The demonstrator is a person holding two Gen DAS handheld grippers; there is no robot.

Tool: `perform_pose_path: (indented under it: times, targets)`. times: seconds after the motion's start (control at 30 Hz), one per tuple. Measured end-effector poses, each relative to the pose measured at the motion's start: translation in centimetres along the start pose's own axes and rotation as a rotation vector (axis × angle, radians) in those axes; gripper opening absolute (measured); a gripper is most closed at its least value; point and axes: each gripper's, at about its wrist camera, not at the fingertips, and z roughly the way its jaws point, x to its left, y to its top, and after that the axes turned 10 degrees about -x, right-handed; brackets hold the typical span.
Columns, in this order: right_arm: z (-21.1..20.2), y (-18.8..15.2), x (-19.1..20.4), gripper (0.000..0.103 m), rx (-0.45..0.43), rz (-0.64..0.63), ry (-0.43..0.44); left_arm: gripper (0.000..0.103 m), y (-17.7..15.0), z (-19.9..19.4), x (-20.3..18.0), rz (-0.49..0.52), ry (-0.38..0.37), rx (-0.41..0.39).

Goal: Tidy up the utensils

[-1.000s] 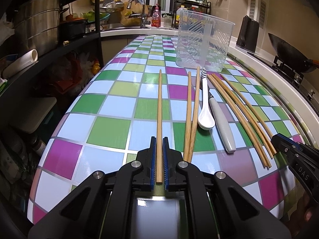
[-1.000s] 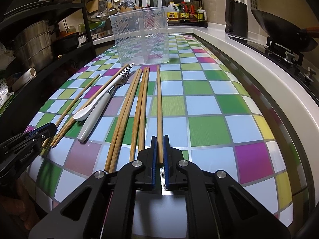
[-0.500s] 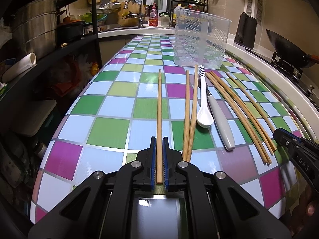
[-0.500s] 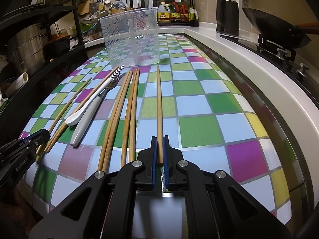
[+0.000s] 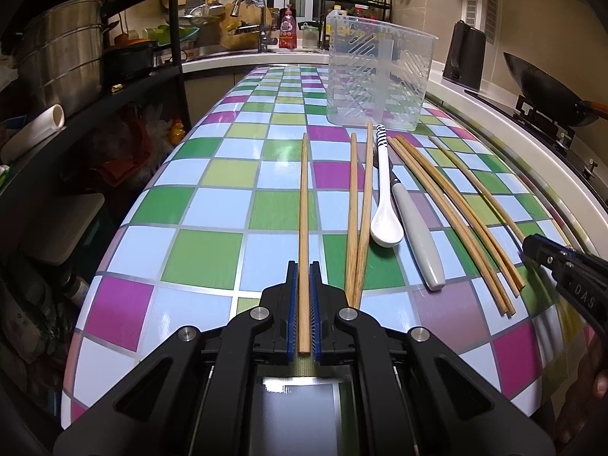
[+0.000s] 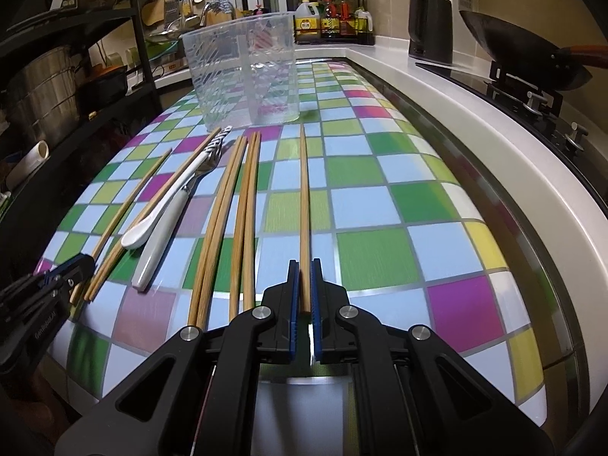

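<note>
Along the left of the checkered counter (image 5: 212,205) one chopstick (image 5: 304,205) is kept clamped by the left gripper (image 5: 304,296). Further right, the right gripper (image 6: 304,285) has been tilted slightly, its chopstick (image 6: 304,197) still pinched. Neither has been carried toward the clear holder (image 6: 243,72) beyond, so sorting is judged barely begun

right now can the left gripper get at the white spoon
Probably not yet: the left gripper is shut on a chopstick, and two more chopsticks lie between it and the white spoon.

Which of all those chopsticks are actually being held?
Two: the leftmost chopstick, clamped in the left gripper, and the rightmost chopstick, clamped in the right gripper. The rest lie loose between them.
</note>
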Motion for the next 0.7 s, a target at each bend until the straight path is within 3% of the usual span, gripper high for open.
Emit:
perform_pose_path:
  times: [0.7]
  targets:
    - [-5.2, 8.5, -1.5, 0.006, -0.212, -0.026, 0.012, 0.006, 7.6, -5.7, -0.9, 0.072, -0.015, -0.300]
